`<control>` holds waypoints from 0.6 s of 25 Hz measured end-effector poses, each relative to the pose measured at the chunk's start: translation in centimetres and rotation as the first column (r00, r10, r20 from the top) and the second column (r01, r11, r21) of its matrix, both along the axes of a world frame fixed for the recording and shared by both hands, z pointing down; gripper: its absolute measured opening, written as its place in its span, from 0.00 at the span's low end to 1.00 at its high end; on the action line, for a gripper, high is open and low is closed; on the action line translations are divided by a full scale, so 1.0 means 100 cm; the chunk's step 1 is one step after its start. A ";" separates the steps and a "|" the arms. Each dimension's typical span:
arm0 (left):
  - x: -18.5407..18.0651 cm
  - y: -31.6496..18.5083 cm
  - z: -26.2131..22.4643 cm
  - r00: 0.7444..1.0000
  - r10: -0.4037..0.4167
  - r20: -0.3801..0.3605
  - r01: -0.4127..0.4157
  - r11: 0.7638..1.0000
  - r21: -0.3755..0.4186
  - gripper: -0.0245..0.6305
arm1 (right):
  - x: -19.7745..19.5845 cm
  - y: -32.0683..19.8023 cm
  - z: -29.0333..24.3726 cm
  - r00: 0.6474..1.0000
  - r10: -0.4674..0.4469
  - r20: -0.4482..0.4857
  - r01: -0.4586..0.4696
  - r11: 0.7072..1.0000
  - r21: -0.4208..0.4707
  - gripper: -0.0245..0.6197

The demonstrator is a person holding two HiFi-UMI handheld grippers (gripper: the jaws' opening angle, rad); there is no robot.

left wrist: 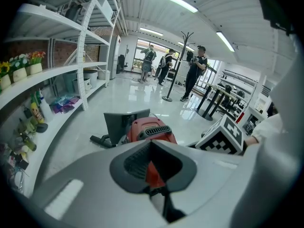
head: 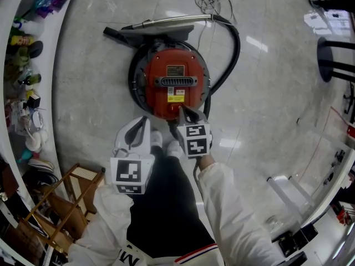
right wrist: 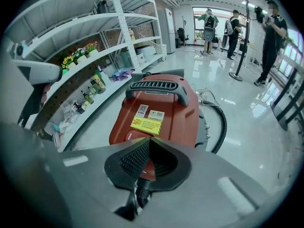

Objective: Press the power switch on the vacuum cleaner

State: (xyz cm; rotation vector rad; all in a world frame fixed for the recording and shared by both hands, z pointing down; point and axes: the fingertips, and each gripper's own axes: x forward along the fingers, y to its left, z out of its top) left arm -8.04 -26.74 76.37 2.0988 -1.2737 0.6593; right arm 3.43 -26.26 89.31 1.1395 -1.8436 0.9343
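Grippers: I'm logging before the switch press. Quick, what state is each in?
Left gripper: shut, holding nothing.
Right gripper: shut, holding nothing, tips over the near end of the vacuum cleaner.

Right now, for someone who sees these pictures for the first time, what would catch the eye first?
The round red vacuum cleaner, standing in the middle of the pale glossy floor. Next, the right tool, shut, its tip over the near edge of the red body, and the black hose curving along the cleaner's right side.
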 end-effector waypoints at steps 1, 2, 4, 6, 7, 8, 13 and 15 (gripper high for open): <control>0.001 0.000 -0.001 1.000 0.004 0.000 -0.004 1.000 0.001 0.04 | 0.001 0.001 -0.001 1.000 0.006 0.001 -0.006 1.000 -0.003 0.04; 0.001 0.001 -0.003 1.000 0.008 0.001 -0.008 1.000 0.002 0.04 | 0.002 0.001 -0.003 1.000 0.011 0.000 -0.011 1.000 -0.004 0.04; 0.000 0.001 -0.005 1.000 0.017 0.005 -0.017 1.000 0.007 0.04 | 0.004 0.002 -0.008 1.000 0.015 -0.003 -0.015 1.000 0.000 0.04; -0.002 -0.001 -0.009 1.000 0.021 0.010 -0.021 1.000 0.014 0.04 | 0.005 0.001 -0.013 1.000 0.020 -0.003 -0.020 1.000 0.007 0.04; -0.003 -0.002 -0.010 1.000 0.023 0.011 -0.023 1.000 0.018 0.04 | 0.006 0.001 -0.015 1.000 0.024 -0.003 -0.024 1.000 0.010 0.04; -0.003 -0.003 -0.012 1.000 0.024 0.012 -0.025 0.999 0.022 0.04 | 0.006 0.000 -0.018 1.000 0.028 -0.003 -0.028 1.000 0.013 0.04; -0.002 -0.002 -0.025 0.999 0.041 0.018 -0.041 0.998 0.040 0.04 | 0.009 0.006 -0.035 0.999 0.044 0.005 -0.044 0.999 0.024 0.04; -0.002 -0.003 -0.032 0.999 0.045 0.023 -0.046 0.998 0.052 0.04 | 0.011 0.007 -0.043 0.999 0.048 0.006 -0.048 0.998 0.033 0.04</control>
